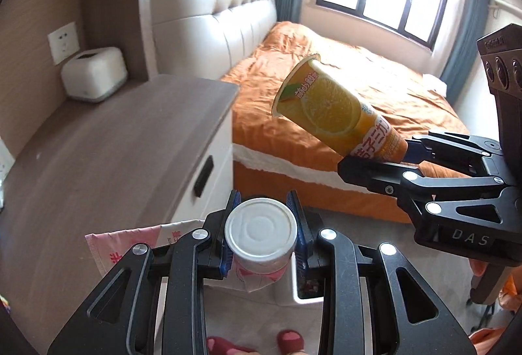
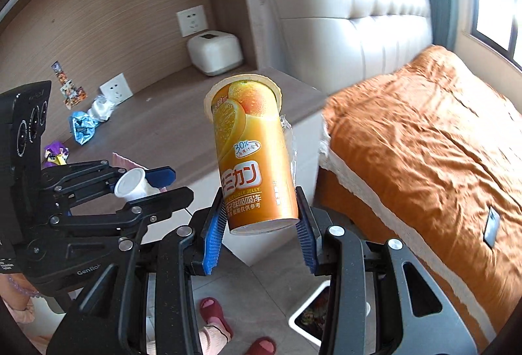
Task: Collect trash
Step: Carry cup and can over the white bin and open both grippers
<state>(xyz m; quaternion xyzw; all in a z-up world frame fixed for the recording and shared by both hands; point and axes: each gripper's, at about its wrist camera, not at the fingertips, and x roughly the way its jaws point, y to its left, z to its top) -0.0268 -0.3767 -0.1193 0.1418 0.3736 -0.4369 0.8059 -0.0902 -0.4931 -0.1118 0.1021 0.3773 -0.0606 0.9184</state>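
Note:
My left gripper [image 1: 263,208] is shut on a small white cup [image 1: 261,231], seen end-on with its white lid toward the camera. A pink packet [image 1: 124,244] pokes out under the left fingers; I cannot tell whether it is gripped too. My right gripper [image 2: 261,211] is shut on the base of a tall orange jelly cup [image 2: 254,152], which stands tilted above the jaws. Each gripper shows in the other's view: the right gripper [image 1: 378,156] with the orange cup [image 1: 332,107], the left gripper [image 2: 153,187] with the white cup [image 2: 130,185]. Both hang over the floor beside the bed.
A white bin [image 2: 316,312] with dark contents stands on the floor below the grippers. On the wooden counter [image 2: 169,126] lie a blue wrapper [image 2: 81,126], a crumpled white piece [image 2: 102,108], a purple wrapper [image 2: 55,154] and a white box [image 2: 215,51]. The orange bed [image 2: 424,143] fills the right. A person's red slippers [image 2: 215,312] are underneath.

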